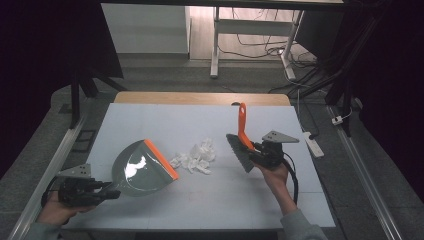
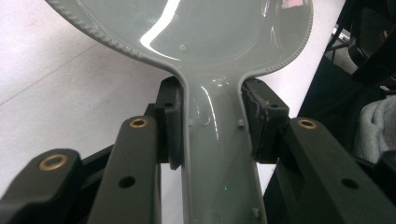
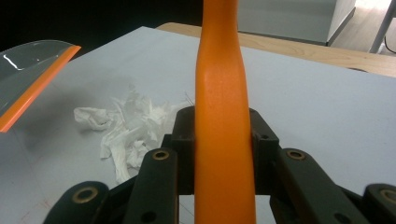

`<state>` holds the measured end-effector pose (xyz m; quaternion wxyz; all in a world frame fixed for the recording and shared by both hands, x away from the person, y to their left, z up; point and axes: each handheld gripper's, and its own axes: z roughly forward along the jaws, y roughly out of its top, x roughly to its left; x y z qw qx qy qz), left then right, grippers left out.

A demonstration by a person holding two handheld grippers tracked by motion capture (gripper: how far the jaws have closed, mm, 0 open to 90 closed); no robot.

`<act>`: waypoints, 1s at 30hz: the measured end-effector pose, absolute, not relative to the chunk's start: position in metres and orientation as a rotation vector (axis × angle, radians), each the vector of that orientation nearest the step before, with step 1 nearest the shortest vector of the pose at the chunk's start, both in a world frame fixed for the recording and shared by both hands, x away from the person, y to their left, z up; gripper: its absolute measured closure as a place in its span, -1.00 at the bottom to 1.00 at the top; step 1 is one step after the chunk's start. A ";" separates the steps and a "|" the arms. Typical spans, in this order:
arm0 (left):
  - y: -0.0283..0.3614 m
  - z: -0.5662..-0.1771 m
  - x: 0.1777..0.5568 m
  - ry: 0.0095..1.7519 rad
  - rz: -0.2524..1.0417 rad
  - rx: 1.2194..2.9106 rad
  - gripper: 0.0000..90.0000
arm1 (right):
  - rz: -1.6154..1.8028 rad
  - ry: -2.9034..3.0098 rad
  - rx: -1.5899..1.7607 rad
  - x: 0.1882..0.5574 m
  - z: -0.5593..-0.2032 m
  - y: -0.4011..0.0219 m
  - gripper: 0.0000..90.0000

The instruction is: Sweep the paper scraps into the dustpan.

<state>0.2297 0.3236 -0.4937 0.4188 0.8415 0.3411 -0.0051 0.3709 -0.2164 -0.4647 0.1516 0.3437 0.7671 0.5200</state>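
Sweeping, set-up stage: my left claw [image 1: 111,191] grips the dustpan [image 1: 142,169]; my right claw [image 1: 256,151] grips the brush [image 1: 240,146]. Next, I judge: brush the paper scraps [image 1: 196,157] panward across the desk [image 1: 200,200].

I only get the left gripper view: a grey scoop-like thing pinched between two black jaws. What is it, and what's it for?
Observer: It's a dustpan with an orange lip, its mouth facing crumpled white paper scraps on the table.
Operator: Is the other hand doing anything?
Observer: The right gripper is clamped on the orange handle of a brush.
Operator: Is the brush touching the paper?
Observer: No. In the high view its bristles sit right of the scraps with a gap between, so the scraps lie between brush and dustpan.
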 end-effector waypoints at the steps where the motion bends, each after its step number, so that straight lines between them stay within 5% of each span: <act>1: 0.324 -0.494 0.229 0.853 -0.015 2.114 0.36 | 1.497 2.201 0.984 0.372 -0.465 -0.215 0.55; 30: 0.333 -0.514 0.231 0.879 -0.091 2.251 0.36 | 1.490 2.220 0.980 0.388 -0.466 -0.194 0.55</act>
